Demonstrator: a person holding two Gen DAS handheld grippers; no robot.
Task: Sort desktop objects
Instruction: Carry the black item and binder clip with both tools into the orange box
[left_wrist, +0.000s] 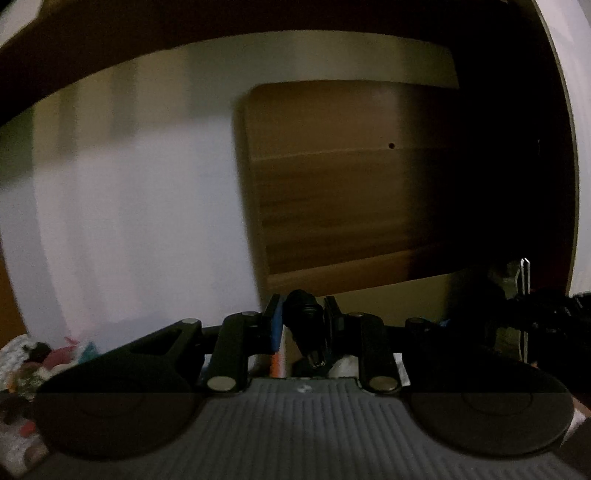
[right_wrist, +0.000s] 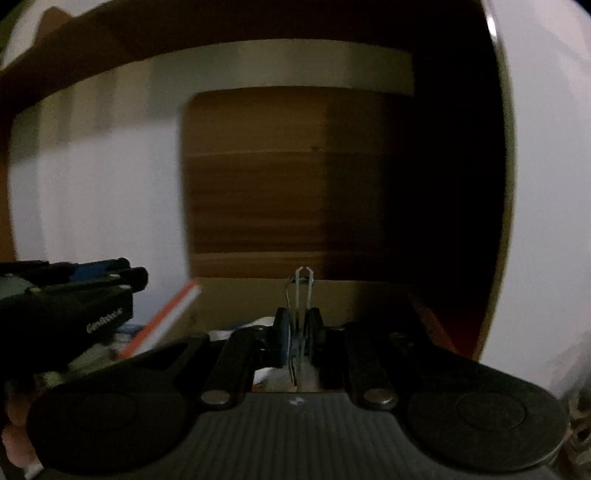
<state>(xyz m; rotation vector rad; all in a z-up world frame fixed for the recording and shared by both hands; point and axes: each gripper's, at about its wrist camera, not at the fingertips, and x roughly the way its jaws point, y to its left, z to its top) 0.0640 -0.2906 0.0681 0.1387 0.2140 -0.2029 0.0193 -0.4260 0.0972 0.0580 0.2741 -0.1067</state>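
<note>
Both of your grippers are already loaded, so the relation that matters is each held thing's long axis against the fingers. Your left gripper (left_wrist: 302, 321) is pinched on a black cylindrical object (left_wrist: 303, 315), perhaps a pen or small tool, matte and ribbed, tilted with its narrow tip pointing down and back toward you. Your right gripper (right_wrist: 297, 334) is pressed shut on a blue binder clip (right_wrist: 295, 341); its thin, shiny wire handles (right_wrist: 303, 291) stand upright above the fingertips. Ahead, far, is a brown wood-grain panel (left_wrist: 332, 184) beside a pale wall. An orange-edged book (right_wrist: 162, 317) lies near left, probably closer to your left gripper. Where each item belongs is not shown.
</note>
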